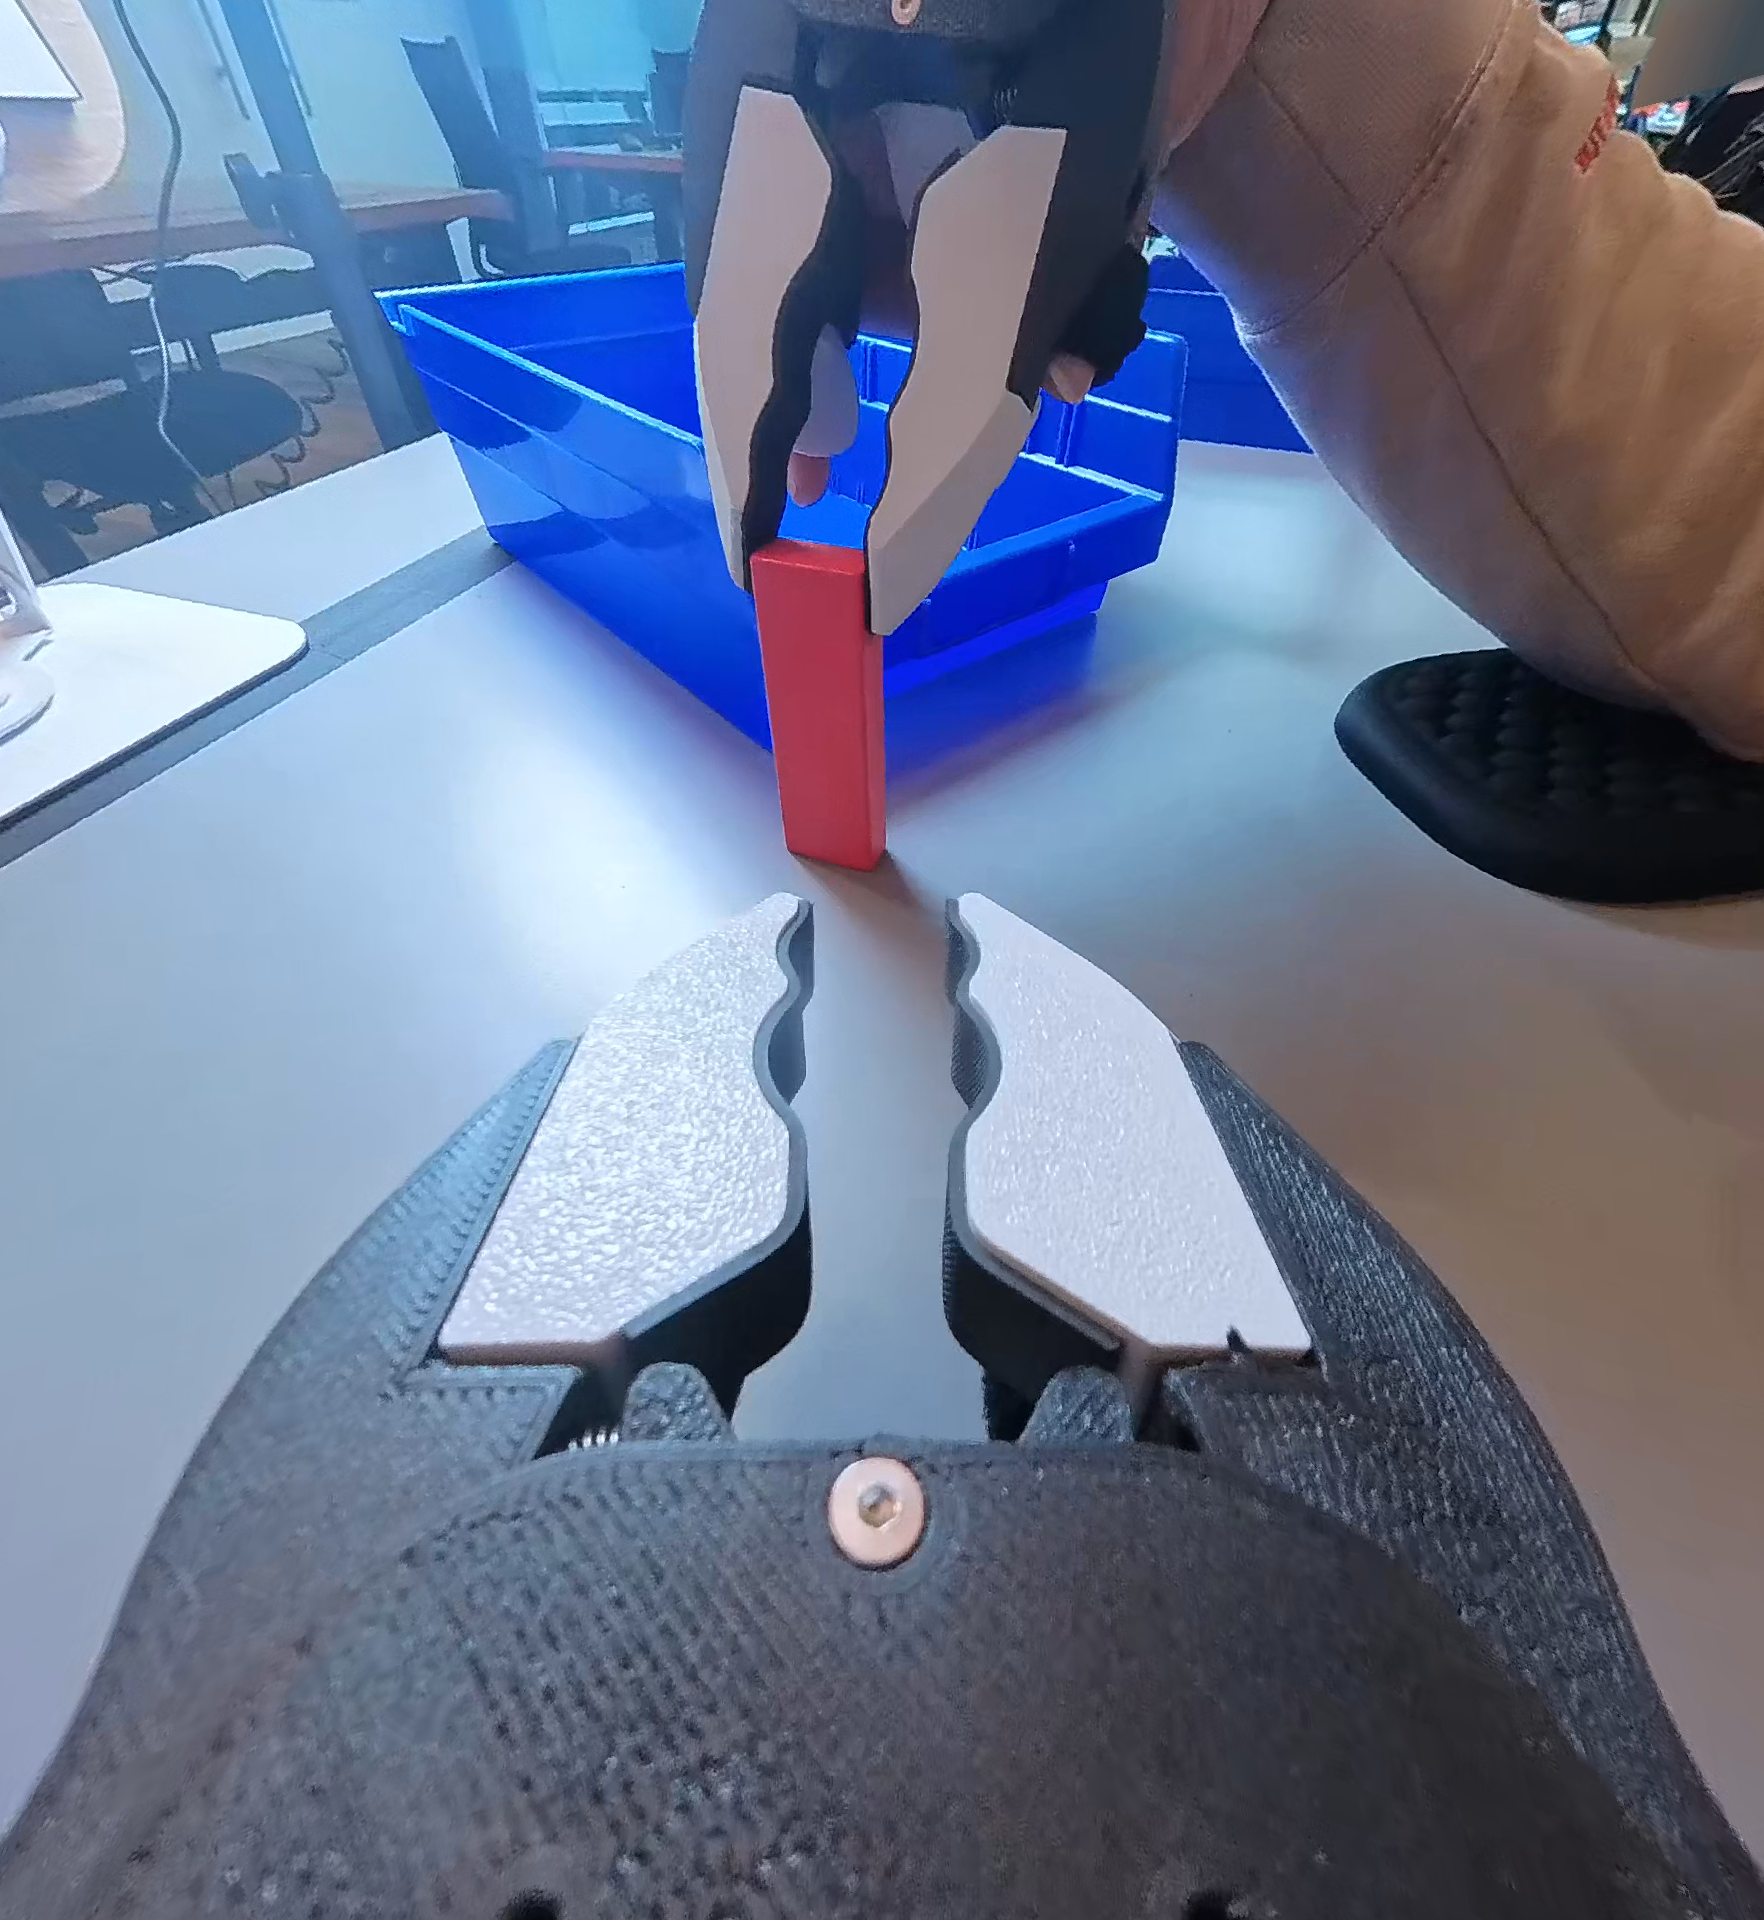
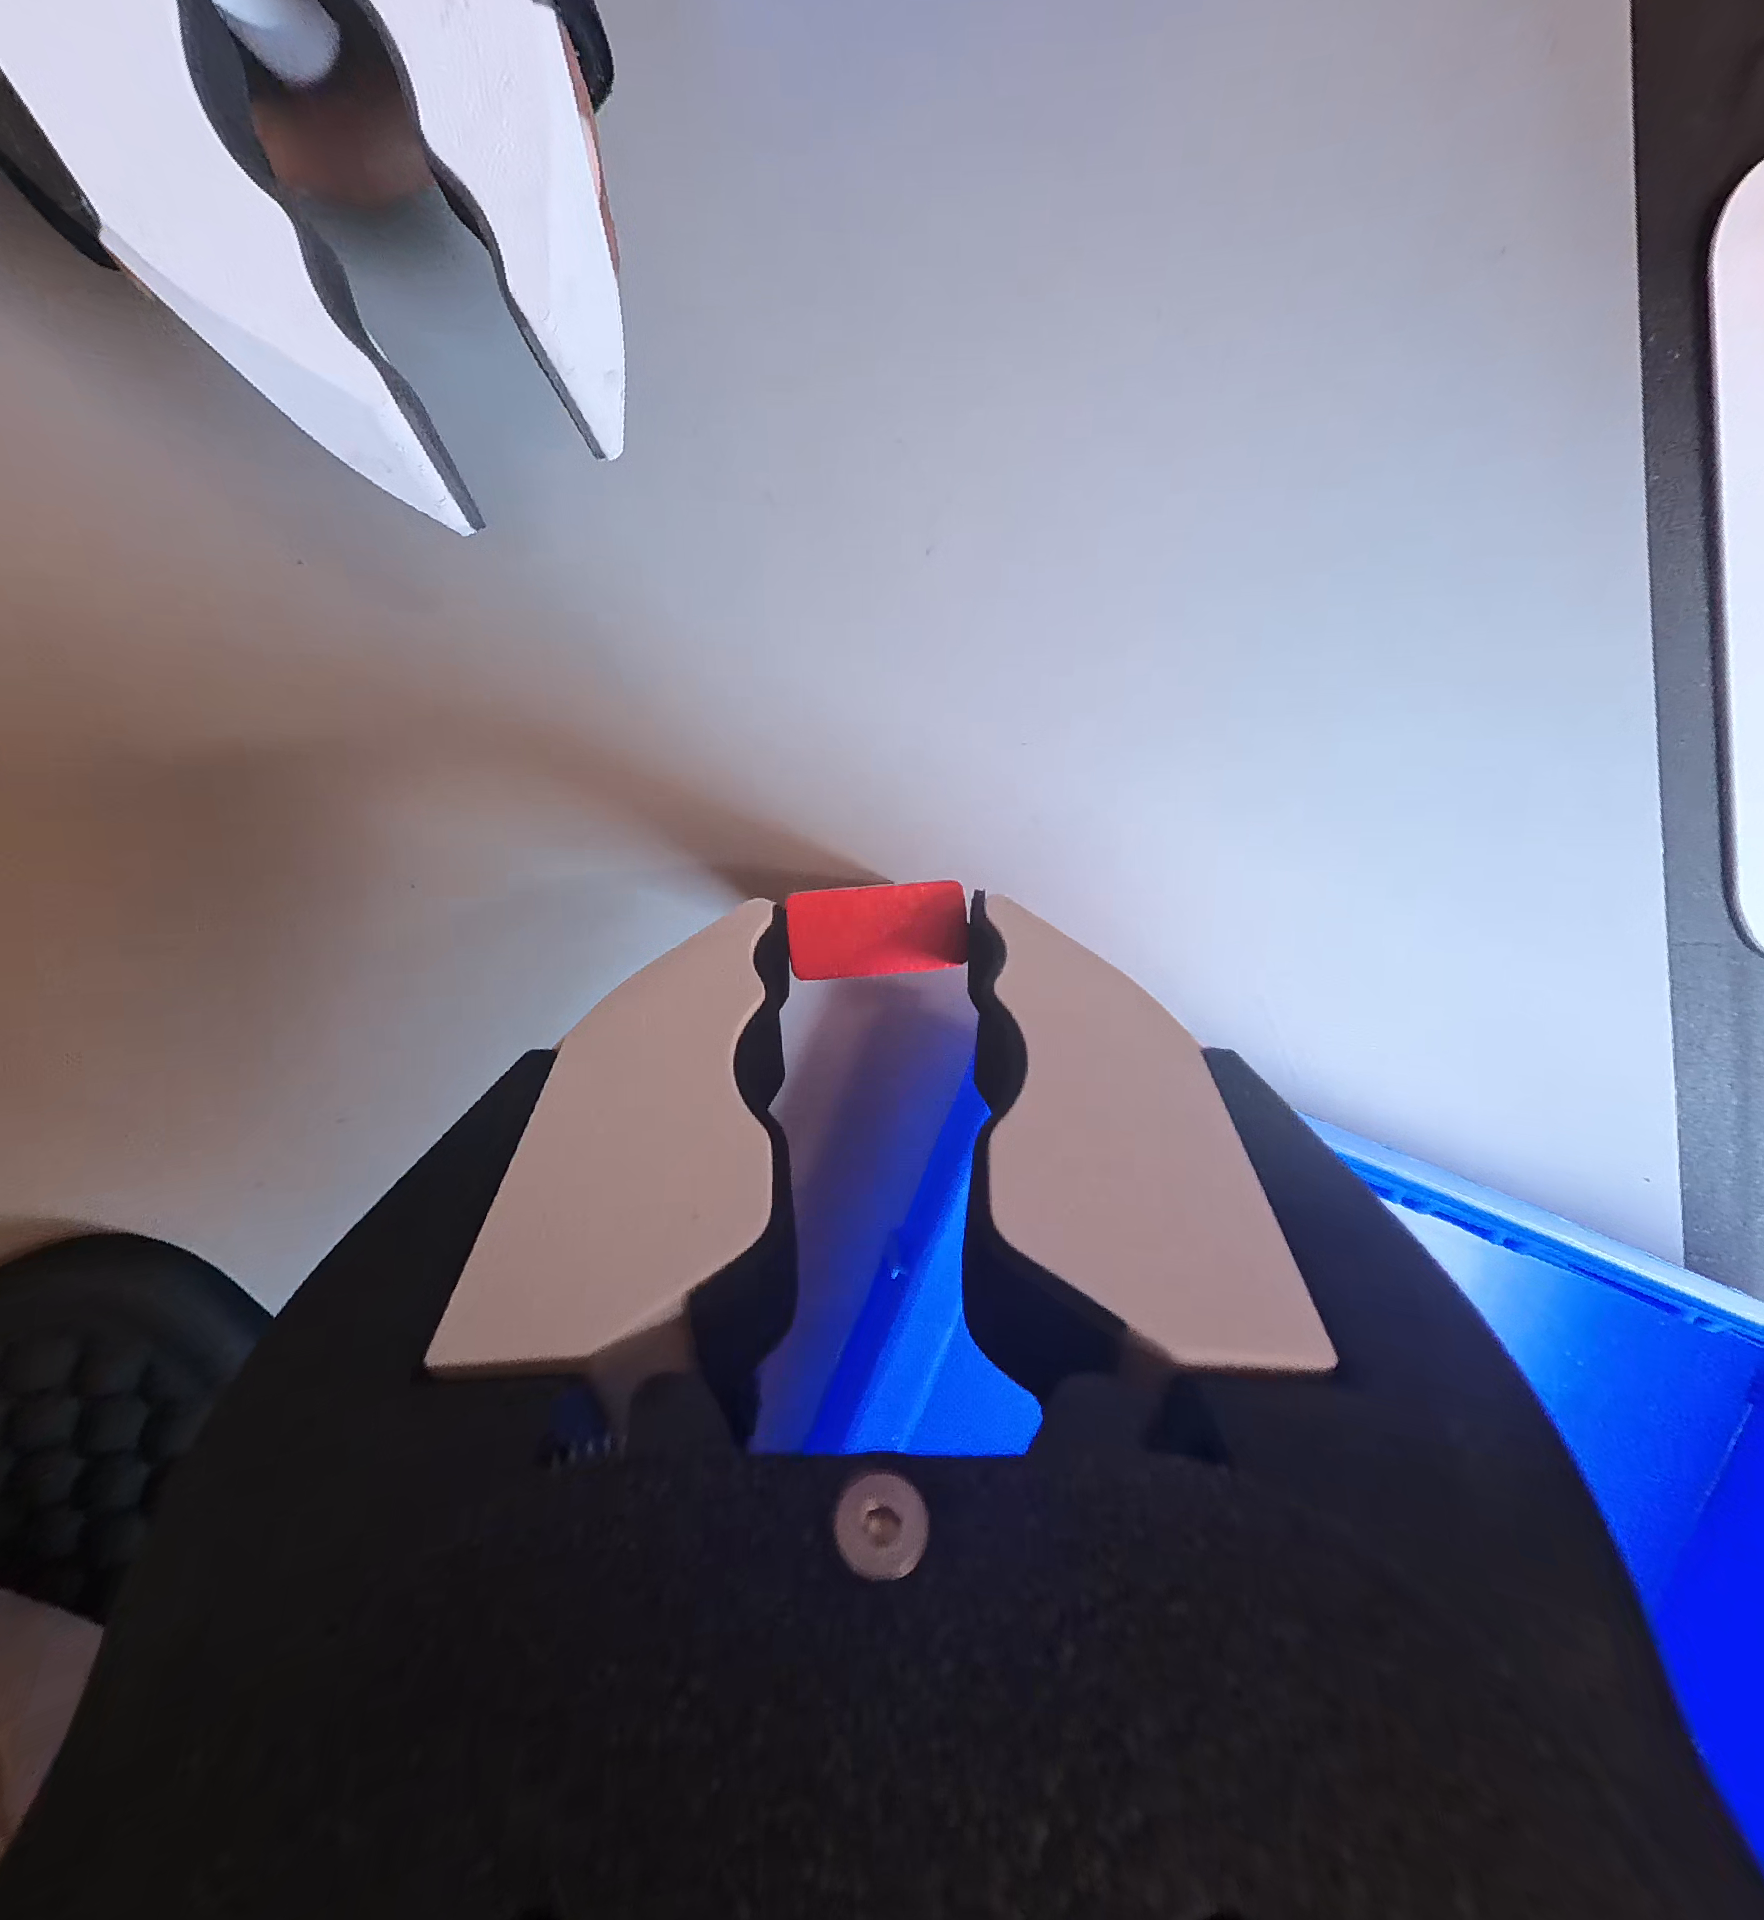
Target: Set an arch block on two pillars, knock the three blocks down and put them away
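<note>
Here the right tongs (image 1: 813, 582) are pinching the top of a smooth red rectangular block (image 1: 828, 717), standing upright on the matte grey tabletop (image 1: 338, 987) before a glossy blue plastic bin (image 1: 587, 488); its contents are hidden. The left tongs (image 1: 878, 914), pebbled white, are lying spread and empty.

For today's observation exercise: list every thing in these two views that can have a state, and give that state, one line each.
red block: upright on the table, top end gripped.
right gripper: shut on the red block.
left gripper: open, holds nothing, low over the table.
blue bin: open-topped, visible part holds nothing.
</note>
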Tool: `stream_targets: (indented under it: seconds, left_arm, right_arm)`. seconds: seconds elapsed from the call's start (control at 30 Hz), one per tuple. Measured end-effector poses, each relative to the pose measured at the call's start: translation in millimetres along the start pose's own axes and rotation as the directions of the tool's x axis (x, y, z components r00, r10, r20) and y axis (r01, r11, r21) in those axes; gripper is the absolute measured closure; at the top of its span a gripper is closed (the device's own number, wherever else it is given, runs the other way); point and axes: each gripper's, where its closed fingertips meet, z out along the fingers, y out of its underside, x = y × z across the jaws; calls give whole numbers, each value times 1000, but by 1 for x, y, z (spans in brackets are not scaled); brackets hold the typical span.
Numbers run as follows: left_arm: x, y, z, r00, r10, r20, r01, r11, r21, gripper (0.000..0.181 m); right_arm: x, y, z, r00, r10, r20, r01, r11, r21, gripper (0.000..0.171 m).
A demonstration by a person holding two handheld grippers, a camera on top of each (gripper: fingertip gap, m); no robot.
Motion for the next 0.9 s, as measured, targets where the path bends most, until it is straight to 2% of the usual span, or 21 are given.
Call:
stream_targets:
  seconds: [0.6, 0.9]
  left_arm:
    - [7, 3, 1, 999, 16, -34, -16, 1000, -20, 159]
    - [8, -1, 0, 999, 25, -33, -25, 1000, 1, 159]
  right_arm:
    - [-1, -3, 0, 1000, 6, 9, -6, 1000, 12, 133]
    - [0, -10, -17, 1000, 0, -29, 2, 998, 57, 128]
